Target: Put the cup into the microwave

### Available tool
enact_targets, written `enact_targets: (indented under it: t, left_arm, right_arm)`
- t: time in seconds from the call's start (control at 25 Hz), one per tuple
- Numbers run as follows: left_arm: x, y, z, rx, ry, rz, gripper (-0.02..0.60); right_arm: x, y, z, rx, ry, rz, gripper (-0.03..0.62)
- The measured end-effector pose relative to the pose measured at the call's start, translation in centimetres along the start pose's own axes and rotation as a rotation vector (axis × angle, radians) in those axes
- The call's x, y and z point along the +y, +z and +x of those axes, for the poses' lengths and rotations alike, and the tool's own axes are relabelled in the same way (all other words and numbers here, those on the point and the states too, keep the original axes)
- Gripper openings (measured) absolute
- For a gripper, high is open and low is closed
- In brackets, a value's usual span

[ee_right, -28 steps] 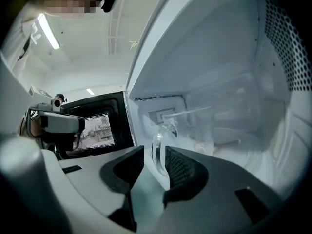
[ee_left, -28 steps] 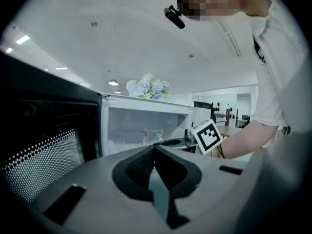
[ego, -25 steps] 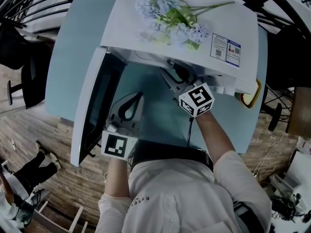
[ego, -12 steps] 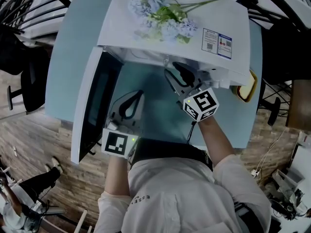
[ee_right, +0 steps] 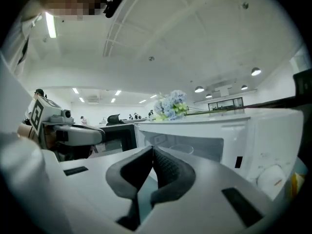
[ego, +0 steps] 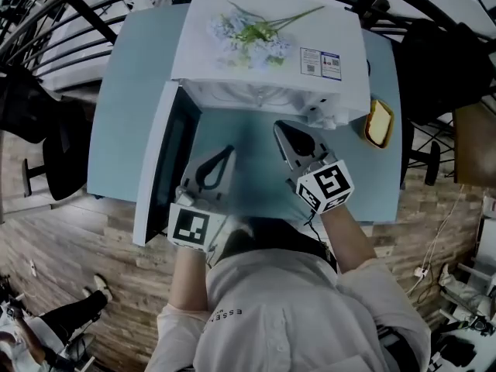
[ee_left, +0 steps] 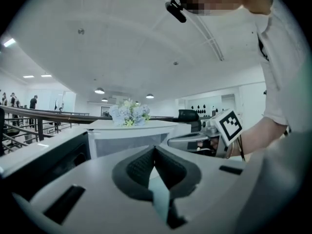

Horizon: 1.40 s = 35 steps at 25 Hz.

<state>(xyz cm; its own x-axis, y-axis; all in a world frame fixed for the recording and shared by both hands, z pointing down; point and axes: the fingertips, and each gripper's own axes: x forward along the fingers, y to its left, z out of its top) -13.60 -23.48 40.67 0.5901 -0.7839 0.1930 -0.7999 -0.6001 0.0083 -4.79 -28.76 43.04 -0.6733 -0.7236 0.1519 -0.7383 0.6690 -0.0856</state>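
Both hands have drawn back from the microwave point(ego: 198, 64) since the earlier frame. The right tongs point(ego: 282, 129), which then reached into its mouth, now hang over the bare table point(ego: 128, 91) in front of it, and the left tongs point(ego: 226, 151) sit slightly nearer the person too.

The main step looks done. In the right gripper view a pale round rim point(ee_right: 181, 149) stands on the floor of the open cavity, and I take that to be the cup, though it is small and faint, so I cannot be sure. No cup shows on the table or in either hand. The door point(ego: 159, 161) still stands swung wide to the left, so what remains, if anything, is closing it, and that is outside what the task sentence asks.

The right tongs have just been closing. Their dark ribbed pads point(ee_right: 165, 167) now meet edge to edge with nothing between them, only the table showing below. The left tongs are likewise pressed together, pads point(ee_left: 141, 165) touching at the tip, and they pinch nothing. Neither pair touches the microwave, the door or the table, and both point roughly level toward the opening. A bunch of pale flowers point(ego: 248, 33) lies on top of the microwave, well clear of both hands.
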Motion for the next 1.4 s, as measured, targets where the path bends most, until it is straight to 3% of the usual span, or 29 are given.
enact_targets:
  t: [0.2, 0.36, 0.56, 0.76, 1.4]
  left_arm:
    - [-1.0, 2.0, -3.0, -0.018, -0.017, -0.006, 0.002]
    - [-1.8, 3.1, -5.4, -0.033, -0.048, 0.08, 0.002]
    - [-2.2, 4.8, -7.7, -0.051, -0.039, 0.119, 0.002]
    - [-2.4, 5.9, -8.7, -0.076, -0.049, 0.157, 0.002]
    - [-1.7, 6.4, -8.7, -0.079, -0.045, 0.16, 0.002]
  right_arm:
    - [4.4, 3.5, -3.5, -0.043, 0.02, -0.078, 0.017]
    - [6.7, 5.6, -5.9, -0.07, -0.016, -0.113, 0.015]
    - [8.6, 7.3, -8.5, -0.105, -0.034, -0.115, 0.015]
    - [9.7, 8.1, -9.3, -0.118, -0.027, -0.146, 0.015]
    - [9.1, 8.5, -10.1, -0.12, -0.057, -0.133, 0.015]
